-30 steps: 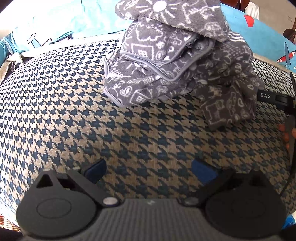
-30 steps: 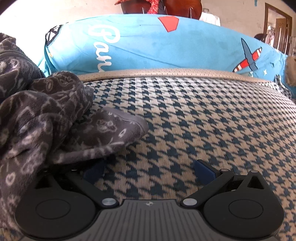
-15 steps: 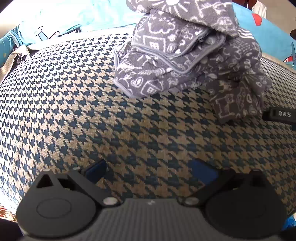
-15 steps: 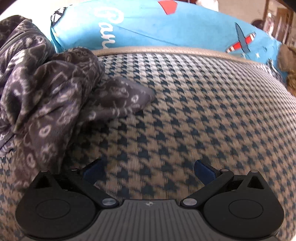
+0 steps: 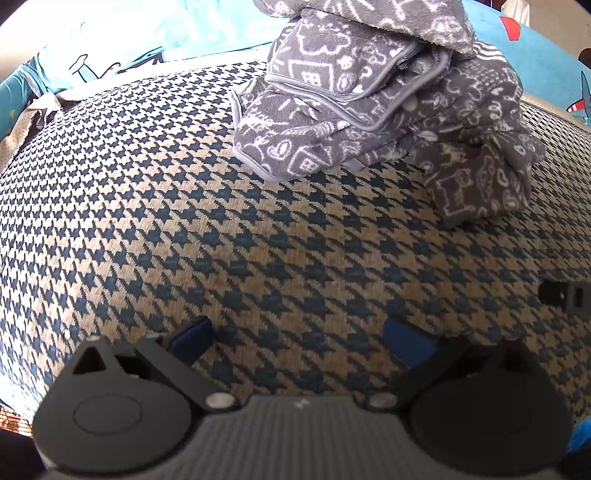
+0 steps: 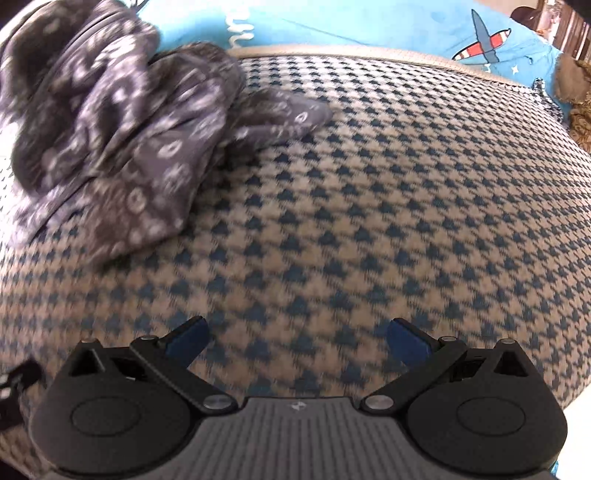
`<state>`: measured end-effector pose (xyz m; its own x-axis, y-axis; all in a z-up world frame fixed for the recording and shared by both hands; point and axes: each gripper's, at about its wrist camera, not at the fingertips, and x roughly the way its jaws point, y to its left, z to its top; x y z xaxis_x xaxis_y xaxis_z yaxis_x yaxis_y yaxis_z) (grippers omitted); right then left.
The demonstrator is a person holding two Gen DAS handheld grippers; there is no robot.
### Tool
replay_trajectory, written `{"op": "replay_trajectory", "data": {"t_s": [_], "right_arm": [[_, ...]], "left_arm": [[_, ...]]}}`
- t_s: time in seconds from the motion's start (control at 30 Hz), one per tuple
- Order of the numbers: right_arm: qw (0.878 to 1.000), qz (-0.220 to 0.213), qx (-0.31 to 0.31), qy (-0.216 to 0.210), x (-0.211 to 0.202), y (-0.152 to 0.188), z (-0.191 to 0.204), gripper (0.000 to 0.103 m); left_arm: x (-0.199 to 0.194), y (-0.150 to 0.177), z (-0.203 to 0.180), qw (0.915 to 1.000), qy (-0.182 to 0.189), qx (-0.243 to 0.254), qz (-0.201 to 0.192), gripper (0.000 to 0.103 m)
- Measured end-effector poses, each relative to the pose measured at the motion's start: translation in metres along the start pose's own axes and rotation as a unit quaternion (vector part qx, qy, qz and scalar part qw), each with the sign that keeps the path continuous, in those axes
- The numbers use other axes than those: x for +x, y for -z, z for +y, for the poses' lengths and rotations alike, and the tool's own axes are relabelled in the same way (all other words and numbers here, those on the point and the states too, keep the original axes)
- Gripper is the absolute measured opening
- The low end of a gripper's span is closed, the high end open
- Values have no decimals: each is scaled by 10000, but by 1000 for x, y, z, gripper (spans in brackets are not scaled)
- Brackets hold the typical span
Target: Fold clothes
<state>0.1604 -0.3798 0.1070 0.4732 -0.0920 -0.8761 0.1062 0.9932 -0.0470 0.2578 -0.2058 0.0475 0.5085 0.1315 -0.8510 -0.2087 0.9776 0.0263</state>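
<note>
Currently, left wrist view: left gripper (image 5: 299,334) jaws spread wide, nothing between them, over houndstooth cushion (image 5: 184,221). Crumpled grey fleece garment (image 5: 373,103) lies well ahead, right of centre. No readable writing. Right wrist view: right gripper (image 6: 297,338) also wide open, empty; garment (image 6: 110,122) ahead-left, blurred. Blue fabric (image 6: 369,26) behind shows partial white lettering, illegible.

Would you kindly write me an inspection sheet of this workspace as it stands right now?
Surface: blue-and-tan houndstooth cushion, mostly bare.
Job's things: crumpled grey fleece garment with white doodle print, heaped and unfolded at the far side.
Clutter: nothing seen.
Grippers: left hand-held gripper open, empty; right hand-held gripper open, empty, view blurred.
Cables: nothing seen.
Surroundings: bright blue fabric with aeroplane print behind the cushion.
</note>
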Motion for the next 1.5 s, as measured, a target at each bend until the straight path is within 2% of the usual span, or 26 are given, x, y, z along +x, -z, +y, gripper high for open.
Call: {"op": "replay_trajectory", "data": {"t_s": [0.07,0.17,0.33,0.4,0.63,1.03,1.3,1.5], "right_arm": [[10000,26,33,-14,-5,7,2,103],[10000,52,-21,-18,-12,16,8,103],[9999,146,-29,-41,-18,22,11,103],[9998,186,-56,-66,-20,23,12,103],[9996,231,-72,-159,-27,23,10,103],[9987,-154,-222,-433,-54,36,15,103],[9967,-296,-195,-729,-49,28,11,103],[9965,-349,-244,-715,-54,31,12,103]], "left_arm": [[0,-30,26,10000,7,11,15,103],[7,-34,14,10000,22,47,61,103],[-1,-11,-14,9999,-37,87,49,103],[-16,5,-29,9999,-82,46,65,103],[-58,32,-48,9997,-150,-46,182,103],[-148,87,-111,9992,-368,94,130,103],[-184,96,-124,9982,-585,102,-113,103],[-203,98,-136,9982,-560,45,-223,103]]}}
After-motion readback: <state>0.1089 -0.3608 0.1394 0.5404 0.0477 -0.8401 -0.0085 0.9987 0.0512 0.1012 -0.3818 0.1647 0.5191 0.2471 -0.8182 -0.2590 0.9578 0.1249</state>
